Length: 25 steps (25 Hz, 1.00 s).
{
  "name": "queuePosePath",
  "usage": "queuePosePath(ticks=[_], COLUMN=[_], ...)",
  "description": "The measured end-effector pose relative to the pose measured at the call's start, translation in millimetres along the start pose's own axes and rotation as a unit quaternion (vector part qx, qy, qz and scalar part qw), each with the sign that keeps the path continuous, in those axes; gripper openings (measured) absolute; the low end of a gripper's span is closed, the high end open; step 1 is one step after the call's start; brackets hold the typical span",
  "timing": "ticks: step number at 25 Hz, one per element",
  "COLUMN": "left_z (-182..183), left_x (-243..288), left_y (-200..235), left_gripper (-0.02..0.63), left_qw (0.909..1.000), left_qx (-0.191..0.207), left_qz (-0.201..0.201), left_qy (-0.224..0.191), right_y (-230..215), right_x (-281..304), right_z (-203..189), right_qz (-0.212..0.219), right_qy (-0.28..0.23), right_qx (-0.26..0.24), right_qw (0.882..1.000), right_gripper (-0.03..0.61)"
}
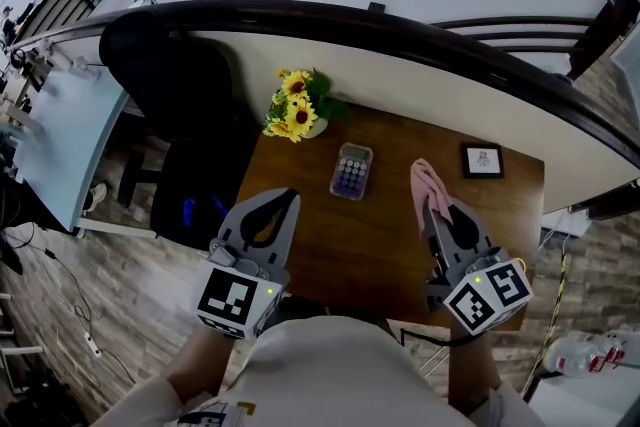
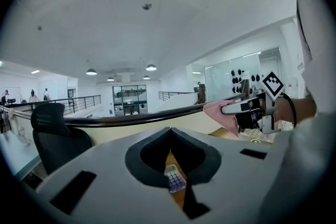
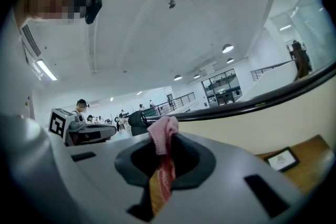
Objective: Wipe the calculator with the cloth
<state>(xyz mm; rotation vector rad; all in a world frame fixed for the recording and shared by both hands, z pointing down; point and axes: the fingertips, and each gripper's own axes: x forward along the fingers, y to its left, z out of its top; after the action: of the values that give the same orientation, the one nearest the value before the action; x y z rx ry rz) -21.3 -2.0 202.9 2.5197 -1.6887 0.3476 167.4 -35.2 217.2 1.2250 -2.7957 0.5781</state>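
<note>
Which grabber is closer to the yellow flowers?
Left. The left gripper is just this side of the flowers; the right gripper, clamping the pink cloth, is farther off right.

The person's forearms (image 1: pixel 192 370) extend forward, side by side and apart. The left hand-held gripper (image 1: pixel 289 196) points ahead, jaws meeting tip to tip with nothing between them. The right hand-held gripper (image 1: pixel 432 206) clamps a cloth (image 1: pixel 427 179).

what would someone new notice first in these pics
Probably the pink cloth, pinched in the shut right gripper over the right half of the wooden table. Next come the calculator, lying flat mid-table with nothing touching it, and the sunflowers at the table's far left corner. The left gripper is shut on nothing.
</note>
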Motion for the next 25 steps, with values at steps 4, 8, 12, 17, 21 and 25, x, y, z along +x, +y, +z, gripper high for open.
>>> queuePosePath(ticks=[4,8,12,17,21,25], left_z=[-5.2,-16.2,-37.7,-72.7,-109.3,-147.1], left_x=[12.3,31.4,53.5,85.6,112.5,138.3], left_y=[13.6,24.5,27.0,32.2,35.0,39.8], left_gripper=[0.005,0.005,0.005,0.005,0.005,0.005], left_qw=[0.9999,0.9996,0.9986,0.9965,0.9937,0.9909], left_qx=[-0.006,-0.012,-0.013,-0.022,-0.024,-0.04], left_qz=[-0.014,-0.022,-0.042,-0.063,-0.081,-0.089], left_qy=[0.007,0.01,0.029,0.05,0.073,0.093], right_y=[-5.6,-12.9,-18.5,-35.8,-53.8,-70.5], right_x=[11.9,32.8,59.9,97.8,126.0,150.9], right_z=[-2.4,-14.1,-29.1,-57.1,-85.6,-117.7], right_qz=[-0.02,-0.038,-0.03,-0.037,-0.048,-0.054], right_qy=[0.006,0.024,0.037,0.063,0.084,0.105], right_qx=[0.001,-0.015,-0.004,-0.013,-0.014,-0.014], right_qw=[1.0,0.999,0.999,0.997,0.995,0.993], right_gripper=[0.035,0.035,0.035,0.035,0.035,0.035])
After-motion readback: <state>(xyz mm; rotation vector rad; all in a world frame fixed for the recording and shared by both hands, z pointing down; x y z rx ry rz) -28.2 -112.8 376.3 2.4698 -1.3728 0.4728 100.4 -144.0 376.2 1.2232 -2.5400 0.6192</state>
